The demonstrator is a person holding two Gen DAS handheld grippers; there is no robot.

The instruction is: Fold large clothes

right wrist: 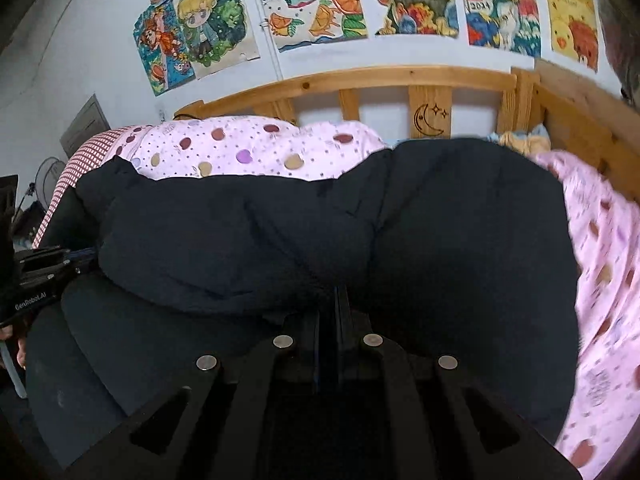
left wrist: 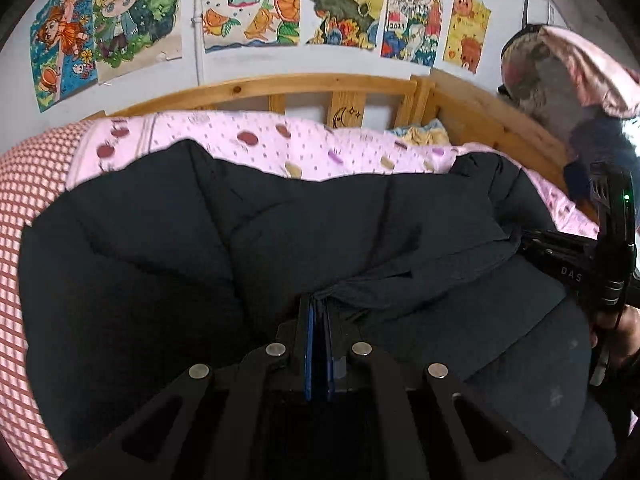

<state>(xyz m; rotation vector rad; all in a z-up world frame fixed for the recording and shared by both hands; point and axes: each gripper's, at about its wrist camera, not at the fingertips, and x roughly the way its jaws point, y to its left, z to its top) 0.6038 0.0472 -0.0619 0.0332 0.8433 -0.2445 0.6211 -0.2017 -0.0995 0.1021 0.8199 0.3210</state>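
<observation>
Your black padded coat (left wrist: pixel 280 240) lies spread across the bed, over the pink spotted quilt (left wrist: pixel 248 148) and in front of the wooden bed rail (left wrist: pixel 304 84); it fills most of both wrist views. Judge it as bulky, soft and springy; the filling will likely push a fold back open, and the smooth shell looks as if it could slip, so take hold at an edge, hem or seam, where the cloth is thin enough to pinch, not on the puffed middle.

Your left gripper (left wrist: pixel 318 308) is clenched; its blue-lined fingers (left wrist: pixel 309 344) stand almost together, with a gathered ridge of the coat's cloth pinched at their tips, near the front edge of the coat. Your right gripper (right wrist: pixel 340 300) is likewise closed down to a narrow slit; the dark cloth bunches right at the tips, so it appears to grip the coat too, though black on black makes the contact hard to read. In the left view the other gripper shows at the far right, level with the coat's edge; both grips seem set along the same near side.
</observation>
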